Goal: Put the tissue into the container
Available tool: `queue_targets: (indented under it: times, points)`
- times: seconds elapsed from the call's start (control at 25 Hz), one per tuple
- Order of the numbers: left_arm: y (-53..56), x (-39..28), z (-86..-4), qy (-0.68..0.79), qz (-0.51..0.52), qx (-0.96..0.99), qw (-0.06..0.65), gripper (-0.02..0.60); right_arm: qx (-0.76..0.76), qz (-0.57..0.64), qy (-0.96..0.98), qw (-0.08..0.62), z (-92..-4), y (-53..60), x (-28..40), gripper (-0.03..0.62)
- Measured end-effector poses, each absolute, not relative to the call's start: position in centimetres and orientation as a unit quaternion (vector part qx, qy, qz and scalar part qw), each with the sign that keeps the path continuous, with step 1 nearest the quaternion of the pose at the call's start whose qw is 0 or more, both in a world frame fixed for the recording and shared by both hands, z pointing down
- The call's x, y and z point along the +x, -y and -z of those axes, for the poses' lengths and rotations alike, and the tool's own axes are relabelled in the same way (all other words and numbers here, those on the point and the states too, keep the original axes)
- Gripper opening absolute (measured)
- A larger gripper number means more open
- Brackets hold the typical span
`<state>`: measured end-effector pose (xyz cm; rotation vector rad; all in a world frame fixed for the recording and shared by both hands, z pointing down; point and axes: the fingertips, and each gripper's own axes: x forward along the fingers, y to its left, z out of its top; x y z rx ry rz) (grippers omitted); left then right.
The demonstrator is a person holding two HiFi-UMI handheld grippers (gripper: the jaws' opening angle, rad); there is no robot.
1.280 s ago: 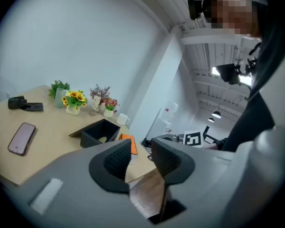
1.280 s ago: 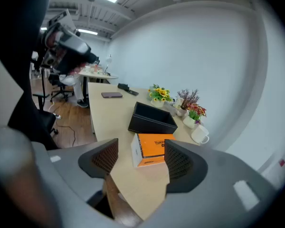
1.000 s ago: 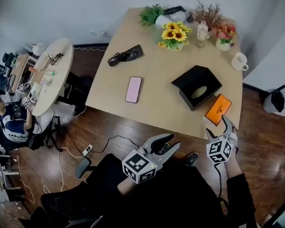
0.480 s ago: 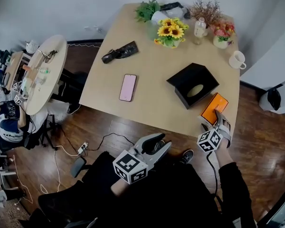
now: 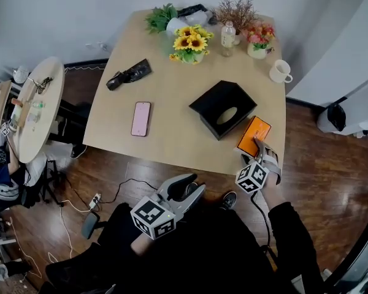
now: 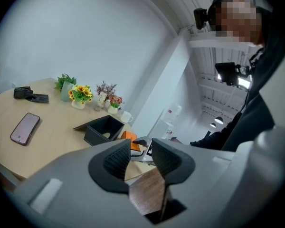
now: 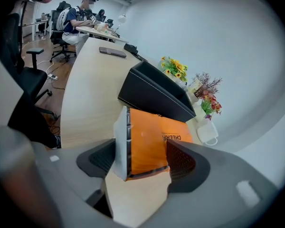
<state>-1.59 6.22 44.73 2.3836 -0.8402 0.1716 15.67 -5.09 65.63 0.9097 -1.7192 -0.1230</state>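
An orange tissue pack [image 5: 253, 133] lies near the table's front right edge, just in front of the open black container [image 5: 203, 108]. My right gripper [image 5: 258, 148] reaches over that edge with the tissue pack [image 7: 146, 140] between its jaws. The jaws are closing, and both pads [image 7: 183, 161] appear to touch the pack's sides. The container [image 7: 152, 96] stands right behind the pack. My left gripper [image 5: 189, 187] hangs low over the person's lap, short of the table, open with nothing in it [image 6: 141, 149].
On the wooden table [image 5: 172, 146] lie a pink phone [image 5: 141, 118], a dark object [image 5: 130, 75], sunflowers [image 5: 190, 44], a bottle [image 5: 227, 36] and a white mug [image 5: 279, 72]. A round side table [image 5: 37, 112] stands at the left. Cables run over the floor.
The right gripper has moved forward from below the table edge onto the orange pack, and its jaws now enclose it. The left gripper stays low and open.
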Motion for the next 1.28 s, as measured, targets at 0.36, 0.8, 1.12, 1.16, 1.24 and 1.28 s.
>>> queue_targets:
  times: [0.36,0.8,1.12,1.16,1.24,1.28]
  points:
    - [-7.1,-0.8,-44.5,0.314,-0.07,0.899,0.296,0.107,0.388,0.036,0.753,0.531,-64.1,3.3,15.7,0.33]
    - [-7.9,1.1,-44.4,0.301,-0.073,0.906,0.289,0.107,0.411,0.045,0.774,0.479,-59.5,1.0,16.5,0.302]
    - [-8.0,2.6,-45.2,0.297,-0.09,0.909,0.28,0.107,0.417,0.055,0.796,0.435,-55.3,-0.6,17.1,0.298]
    - [-7.8,2.6,-45.4,0.297,-0.094,0.908,0.28,0.107,0.415,0.06,0.798,0.432,-54.8,-0.8,17.1,0.297]
    - [-7.1,2.8,-46.0,0.3,-0.099,0.905,0.285,0.107,0.41,0.072,0.802,0.428,-53.9,-1.1,17.2,0.296]
    - [-6.6,2.9,-46.2,0.302,-0.099,0.903,0.289,0.107,0.407,0.077,0.804,0.426,-53.4,-1.1,17.2,0.295]
